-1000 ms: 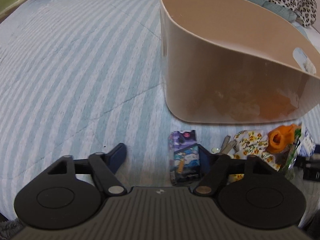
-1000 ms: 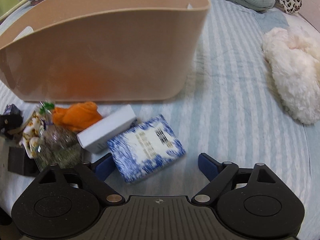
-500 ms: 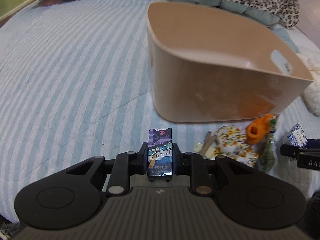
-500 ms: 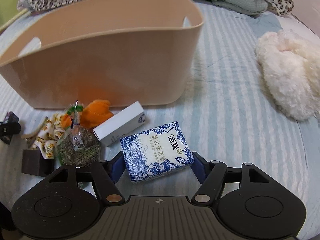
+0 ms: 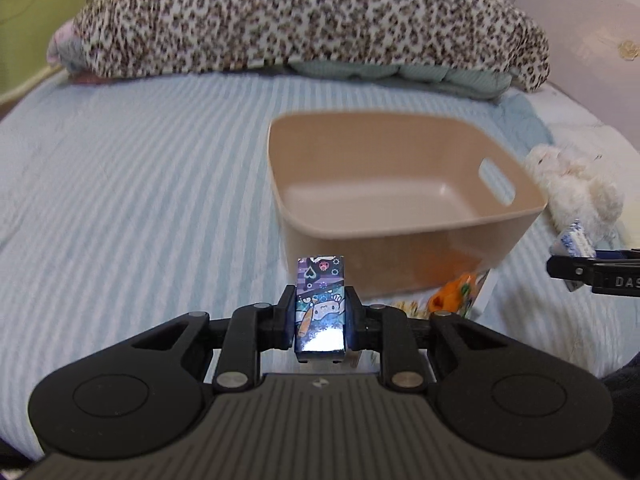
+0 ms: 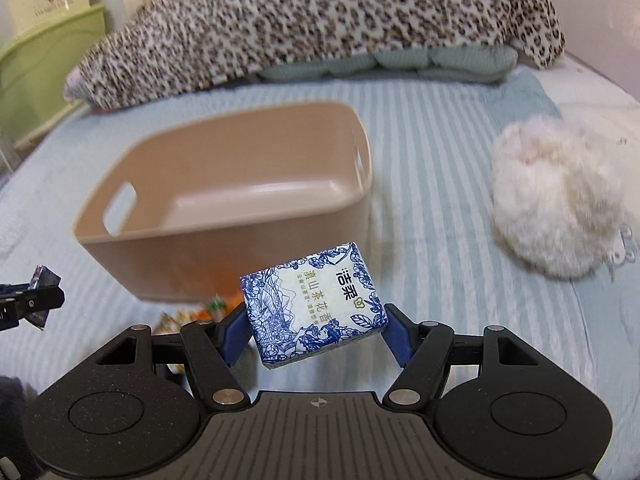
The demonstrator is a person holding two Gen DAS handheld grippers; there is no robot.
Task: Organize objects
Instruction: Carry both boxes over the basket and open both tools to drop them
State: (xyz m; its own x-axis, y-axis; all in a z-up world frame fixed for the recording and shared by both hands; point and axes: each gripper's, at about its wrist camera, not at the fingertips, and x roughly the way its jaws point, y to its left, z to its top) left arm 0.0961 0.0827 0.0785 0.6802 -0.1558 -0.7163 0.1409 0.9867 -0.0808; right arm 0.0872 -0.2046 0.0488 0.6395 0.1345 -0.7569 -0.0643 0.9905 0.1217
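- Left gripper (image 5: 320,322): fingers clamped on a small purple cartoon-print pack (image 5: 320,306), held upright and clear of the bed.
- Right gripper (image 6: 316,328): blue finger pads (image 6: 394,334) clamped on both sides of a blue-and-white tissue pack (image 6: 314,306), held tilted above the bed.
- Small items remain on the striped bedspread (image 5: 140,200) just before the bin's near wall: an orange item (image 5: 450,294) and a floral-print item (image 5: 408,306), partly hidden.
- Beige bin (image 5: 396,204): stands mid-bed, interior bare, handle cut-outs in its end walls.
- White fluffy item (image 6: 556,200): lies right of the bin, apart from it.
- Leopard-print blanket (image 6: 320,16): heaped along the far edge of the bed.
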